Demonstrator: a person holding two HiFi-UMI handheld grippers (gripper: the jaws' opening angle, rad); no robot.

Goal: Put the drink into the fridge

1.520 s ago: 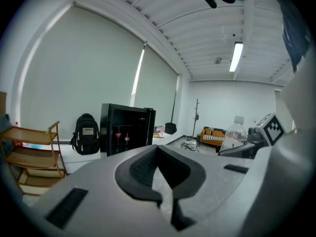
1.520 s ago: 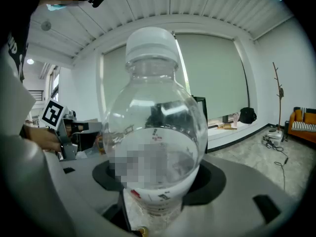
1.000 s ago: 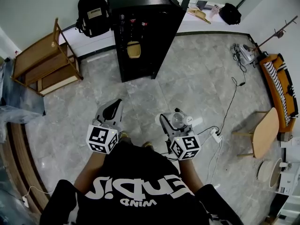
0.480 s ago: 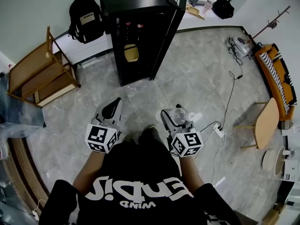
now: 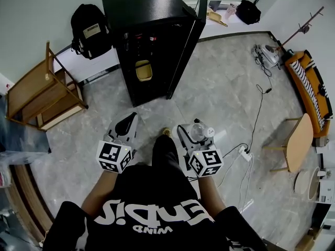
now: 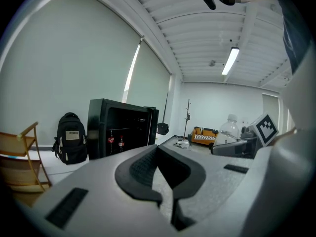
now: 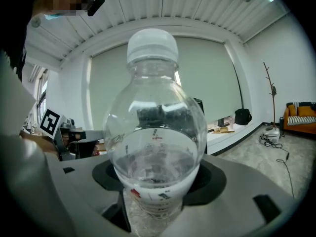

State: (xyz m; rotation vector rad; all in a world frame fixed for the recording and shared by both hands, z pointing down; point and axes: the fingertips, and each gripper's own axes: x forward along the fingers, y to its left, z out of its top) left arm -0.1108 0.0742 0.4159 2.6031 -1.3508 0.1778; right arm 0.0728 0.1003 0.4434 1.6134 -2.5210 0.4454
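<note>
Right gripper (image 5: 195,134) clenched on a clear drink bottle (image 7: 155,132), which is upright with its white cap on and held near the person's body. Left gripper (image 5: 124,124) has its jaws pressed together with nothing between them. Far across the grey tiled floor (image 5: 220,93) stands the black fridge (image 5: 141,14), its door (image 5: 187,46) swung open at the right edge. Red-labelled bottles (image 6: 110,141) stand on a shelf inside. Backpack (image 5: 88,29) and wooden shelf unit (image 5: 44,90) are to the fridge's left. A cable (image 5: 256,116) trails over the floor at right.
</note>
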